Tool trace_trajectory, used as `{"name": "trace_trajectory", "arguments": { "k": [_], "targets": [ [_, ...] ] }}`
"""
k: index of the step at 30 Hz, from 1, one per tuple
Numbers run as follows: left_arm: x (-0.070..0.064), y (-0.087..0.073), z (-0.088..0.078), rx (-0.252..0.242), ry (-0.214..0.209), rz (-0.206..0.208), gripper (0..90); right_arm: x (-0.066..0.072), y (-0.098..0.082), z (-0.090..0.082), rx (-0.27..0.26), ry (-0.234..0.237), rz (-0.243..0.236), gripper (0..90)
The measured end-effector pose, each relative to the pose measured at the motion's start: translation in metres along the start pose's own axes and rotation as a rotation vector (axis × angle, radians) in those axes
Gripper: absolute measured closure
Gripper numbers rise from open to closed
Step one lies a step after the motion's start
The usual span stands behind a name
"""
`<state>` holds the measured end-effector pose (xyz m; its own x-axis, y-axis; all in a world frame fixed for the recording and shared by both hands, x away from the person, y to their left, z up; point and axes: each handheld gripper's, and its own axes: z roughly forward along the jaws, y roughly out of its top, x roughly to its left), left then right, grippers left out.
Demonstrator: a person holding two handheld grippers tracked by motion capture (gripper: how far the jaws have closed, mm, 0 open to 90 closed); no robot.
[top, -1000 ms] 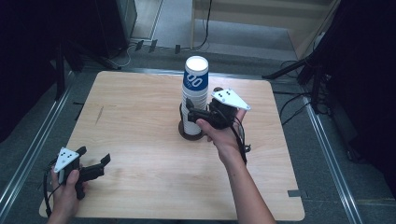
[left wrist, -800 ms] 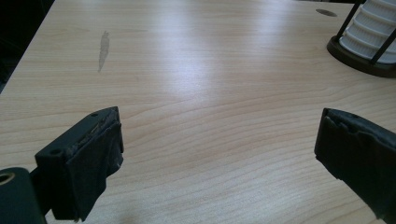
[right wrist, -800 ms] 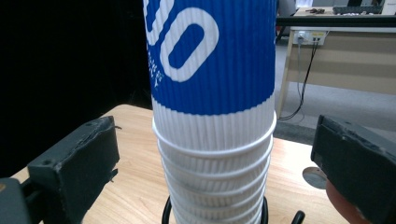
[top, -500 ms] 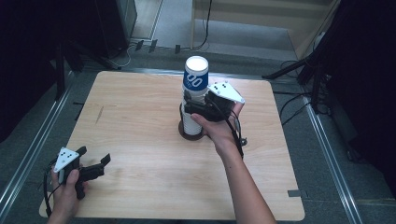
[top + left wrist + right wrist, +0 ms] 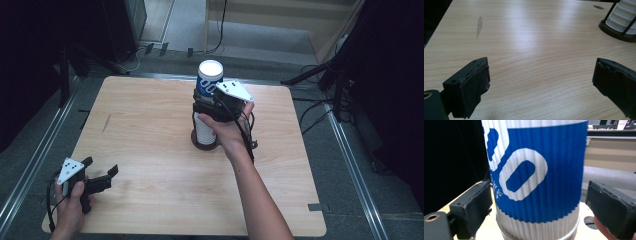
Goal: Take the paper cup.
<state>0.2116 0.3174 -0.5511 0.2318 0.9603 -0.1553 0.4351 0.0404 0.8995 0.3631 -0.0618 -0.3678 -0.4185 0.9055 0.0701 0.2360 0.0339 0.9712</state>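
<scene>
two grippers are at work over a pale wooden table (image 5: 150,125), and they sit well apart. at the near left corner the left gripper (image 5: 102,179) is held in a hand (image 5: 70,207) low over the wood, its grey three-cornered plate on top and its cable looping off the near edge. its jaws are spread wide and released, with bare table between them in the left gripper view (image 5: 537,75). a dark smear (image 5: 479,23) marks the wood farther off to the left in that view, and it shows as a short streak on the left part of the table from above.

toward the middle, slightly right and far of centre, stands a stack of ribbed white paper cups (image 5: 204,131) in a dark round holder (image 5: 205,145) with thin upright rods. the top cup (image 5: 209,80) is blue and white with large white lettering, and it sits upright on the stack, rising above the rest.

the right gripper (image 5: 205,111) comes in from the near right at the height of the blue cup's lower part. in the right gripper view the blue cup (image 5: 536,170) stands between the two black jaws, which have just been closing; the left pad lies just against the cup's side, while a narrow gap separates the right pad from it, so the cup is not yet clamped.
</scene>
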Motion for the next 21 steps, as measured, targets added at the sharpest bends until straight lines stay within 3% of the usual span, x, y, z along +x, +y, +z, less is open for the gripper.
{"name": "trace_trajectory", "arguments": {
  "k": [11,21],
  "targets": [
    [0.0,0.0,0.0,-0.004,-0.003,-0.005,2.0,0.002,-0.001,0.01,-0.011,-0.009,0.016,15.4],
    [0.001,0.0,0.001,-0.004,-0.003,-0.008,2.0,0.003,-0.002,0.011,-0.021,-0.016,0.012,16.2]
  ]
}}
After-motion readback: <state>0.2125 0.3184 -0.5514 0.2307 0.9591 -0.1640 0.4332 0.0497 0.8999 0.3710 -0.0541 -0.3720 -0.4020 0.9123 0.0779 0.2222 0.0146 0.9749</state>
